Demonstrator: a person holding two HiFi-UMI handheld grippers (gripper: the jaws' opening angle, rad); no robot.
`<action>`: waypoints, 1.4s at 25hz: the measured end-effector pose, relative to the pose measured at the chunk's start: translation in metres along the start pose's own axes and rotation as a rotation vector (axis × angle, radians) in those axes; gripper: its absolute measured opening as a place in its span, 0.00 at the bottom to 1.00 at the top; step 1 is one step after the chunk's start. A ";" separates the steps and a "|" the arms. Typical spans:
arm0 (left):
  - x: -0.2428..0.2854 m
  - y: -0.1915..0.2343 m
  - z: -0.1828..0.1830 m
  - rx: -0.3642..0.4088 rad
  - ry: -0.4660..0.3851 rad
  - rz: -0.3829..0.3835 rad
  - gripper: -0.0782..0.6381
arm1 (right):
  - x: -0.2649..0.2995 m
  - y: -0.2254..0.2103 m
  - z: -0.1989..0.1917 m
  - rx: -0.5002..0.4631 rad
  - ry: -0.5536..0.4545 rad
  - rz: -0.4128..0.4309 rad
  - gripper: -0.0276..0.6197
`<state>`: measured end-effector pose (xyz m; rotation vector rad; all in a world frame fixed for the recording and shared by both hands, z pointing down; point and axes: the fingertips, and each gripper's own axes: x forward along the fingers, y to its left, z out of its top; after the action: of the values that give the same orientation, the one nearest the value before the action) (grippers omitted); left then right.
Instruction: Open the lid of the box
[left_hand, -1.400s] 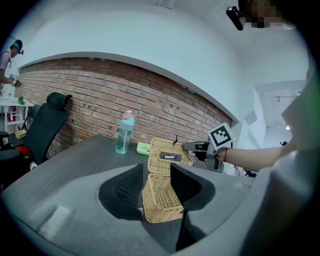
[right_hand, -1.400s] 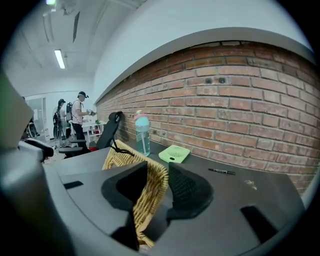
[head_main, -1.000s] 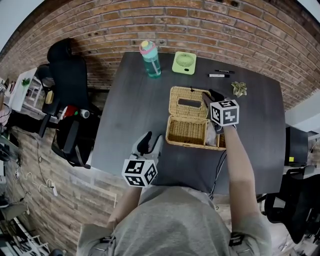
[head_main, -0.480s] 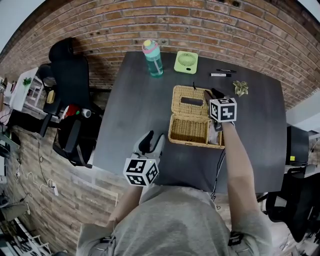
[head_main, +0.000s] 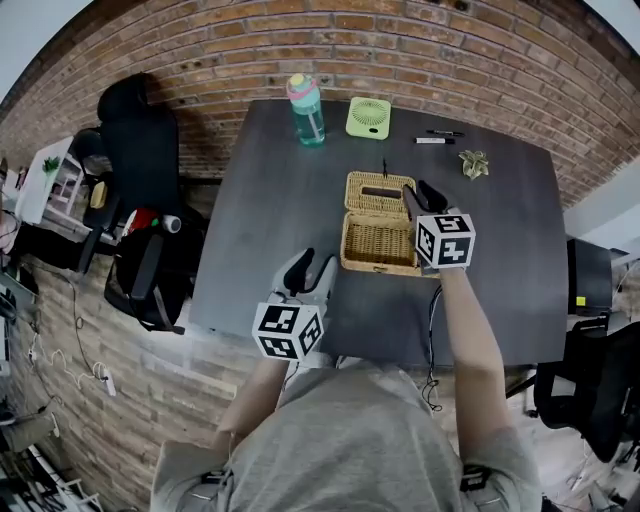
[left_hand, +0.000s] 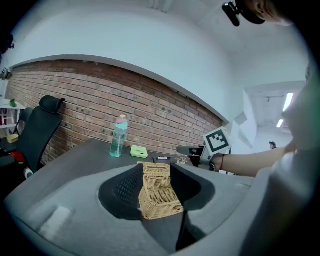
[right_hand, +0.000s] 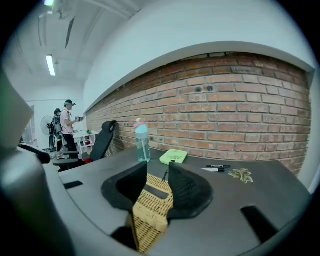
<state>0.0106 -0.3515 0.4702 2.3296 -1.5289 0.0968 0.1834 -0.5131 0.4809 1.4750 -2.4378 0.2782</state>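
Note:
The wicker box (head_main: 378, 243) stands in the middle of the dark table (head_main: 270, 200). Its lid (head_main: 378, 192) is swung up and leans back behind it. My right gripper (head_main: 421, 195) hovers at the lid's right edge with its jaws apart. In the right gripper view the lid (right_hand: 159, 194) and a box corner (right_hand: 145, 225) show between and below the jaws of the right gripper (right_hand: 157, 182), and I see no pinch on them. My left gripper (head_main: 306, 270) stands open near the table's front edge, left of the box. The left gripper (left_hand: 157, 186) faces the box (left_hand: 159, 202) from a distance.
At the table's back stand a teal bottle (head_main: 306, 108), a green fan (head_main: 368, 117), two pens (head_main: 435, 138) and a dried leaf ornament (head_main: 473, 163). A black office chair (head_main: 135, 150) is to the left, against the brick wall. A cable (head_main: 432, 330) hangs over the front edge.
My right gripper has drawn back toward me along the box's right side. The lid stays open. The left gripper has barely moved.

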 end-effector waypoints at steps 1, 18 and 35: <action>-0.004 -0.001 0.000 0.002 -0.001 -0.005 0.35 | -0.010 0.009 0.001 0.000 -0.012 0.003 0.25; -0.097 -0.034 -0.027 0.079 0.002 -0.128 0.34 | -0.183 0.145 -0.038 0.076 -0.149 -0.041 0.10; -0.199 -0.079 -0.053 0.101 -0.027 -0.204 0.34 | -0.305 0.245 -0.074 0.050 -0.213 -0.069 0.05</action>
<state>0.0066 -0.1322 0.4507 2.5617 -1.3173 0.0940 0.1105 -0.1228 0.4445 1.6848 -2.5527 0.1773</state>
